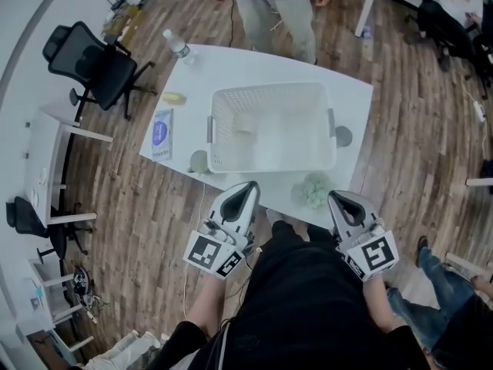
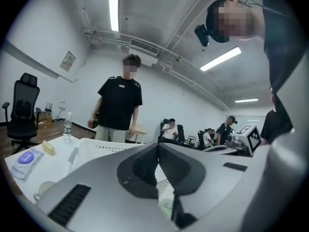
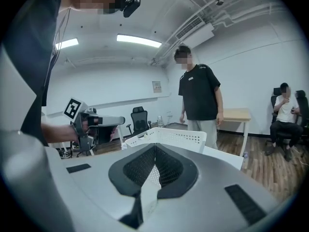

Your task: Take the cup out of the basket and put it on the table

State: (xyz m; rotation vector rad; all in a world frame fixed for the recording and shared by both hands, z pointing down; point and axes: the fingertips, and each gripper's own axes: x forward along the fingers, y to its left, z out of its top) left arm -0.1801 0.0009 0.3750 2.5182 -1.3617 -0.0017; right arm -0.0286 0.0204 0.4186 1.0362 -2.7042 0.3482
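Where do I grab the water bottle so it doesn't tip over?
Take the water bottle round the middle of its body, coming in level from the left. It stands upright near the far left corner of the table, so that side looks free, and the basket sits off to its right.

Read basket (image 1: 266,89) as white perforated plastic, matt. Logged table (image 1: 231,68) as smooth white, low sheen. Noted floor (image 1: 154,199) as wood plank, satin. Took bottle (image 1: 176,43) as clear plastic. Saw matt grey plastic shells on left gripper (image 1: 250,185) and right gripper (image 1: 335,196), dark textured pads (image 3: 169,168) inside.
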